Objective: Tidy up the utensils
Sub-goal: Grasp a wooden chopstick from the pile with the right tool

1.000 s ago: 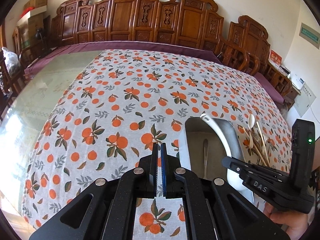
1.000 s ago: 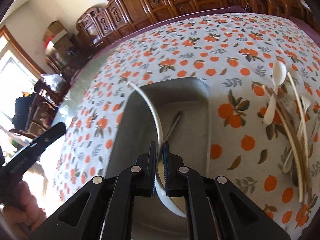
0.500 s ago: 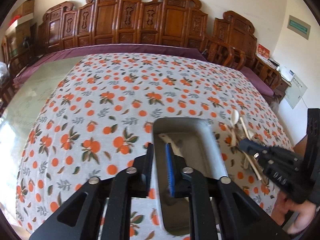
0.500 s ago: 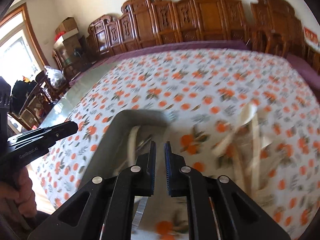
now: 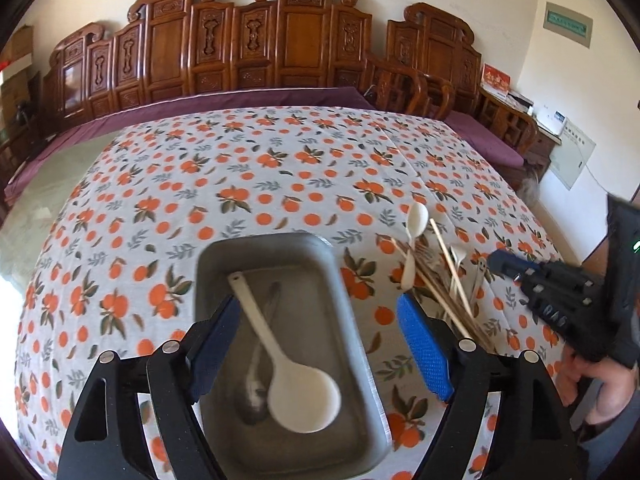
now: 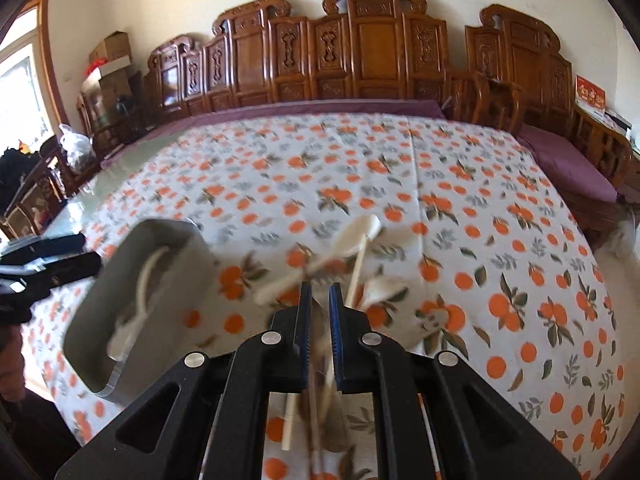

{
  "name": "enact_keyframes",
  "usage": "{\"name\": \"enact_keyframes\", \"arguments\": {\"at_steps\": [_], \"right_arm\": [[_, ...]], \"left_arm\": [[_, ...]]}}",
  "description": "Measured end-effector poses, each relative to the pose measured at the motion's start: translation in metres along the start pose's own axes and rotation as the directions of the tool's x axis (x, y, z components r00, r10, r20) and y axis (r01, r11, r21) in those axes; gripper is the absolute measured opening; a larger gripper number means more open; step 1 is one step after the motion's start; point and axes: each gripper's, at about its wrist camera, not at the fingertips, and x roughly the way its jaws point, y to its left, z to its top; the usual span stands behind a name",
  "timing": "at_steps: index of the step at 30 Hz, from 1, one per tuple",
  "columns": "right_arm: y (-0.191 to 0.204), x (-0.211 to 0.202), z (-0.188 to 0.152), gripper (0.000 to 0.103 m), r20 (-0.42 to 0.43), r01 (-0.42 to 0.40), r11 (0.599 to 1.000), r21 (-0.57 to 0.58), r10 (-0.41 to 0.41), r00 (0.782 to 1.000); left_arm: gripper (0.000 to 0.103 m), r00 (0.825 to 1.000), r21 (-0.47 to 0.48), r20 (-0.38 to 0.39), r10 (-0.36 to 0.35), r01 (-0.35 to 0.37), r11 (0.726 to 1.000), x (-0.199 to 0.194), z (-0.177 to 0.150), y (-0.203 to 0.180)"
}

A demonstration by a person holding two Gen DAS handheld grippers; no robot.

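1. The surface wears a white cloth printed with oranges and leaves; carved wooden chairs line the cream wall behind it, and cardboard boxes are stacked at the left in the right wrist view.
2. A grey metal tray holds a white ladle-like spoon lying over a metal spoon; just beside it lies a loose heap — a white spoon, chopsticks.
3. The left gripper has just been opening; its fingers spread over the tray, grasping nothing.
4. The right gripper hangs over the heap, fingers clenched with a thin gap — blur hides any contact.
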Motion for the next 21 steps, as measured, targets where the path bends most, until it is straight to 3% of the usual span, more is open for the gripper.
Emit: {"name": "enact_keyframes", "arguments": {"at_steps": [9, 17, 21], "right_arm": [[-0.006, 0.031, -0.011, 0.016, -0.074, -0.037, 0.999, 0.031, 0.039, 0.996], [-0.010, 0.050, -0.020, 0.016, -0.181, -0.035, 0.998, 0.057, 0.045, 0.982], [-0.014, 0.045, -0.019, 0.006, -0.179, -0.049, 0.997, 0.065, 0.059, 0.982]], "left_arm": [[0.077, 1.000, 0.034, -0.019, -0.022, 0.023, 0.999, 0.014, 0.000, -0.033], [0.077, 0.999, 0.055, -0.033, -0.017, 0.019, 0.998, 0.017, -0.004, -0.038], [0.077, 0.999, 0.057, -0.034, -0.022, 0.024, 0.998, 0.018, -0.005, -0.041]]}}
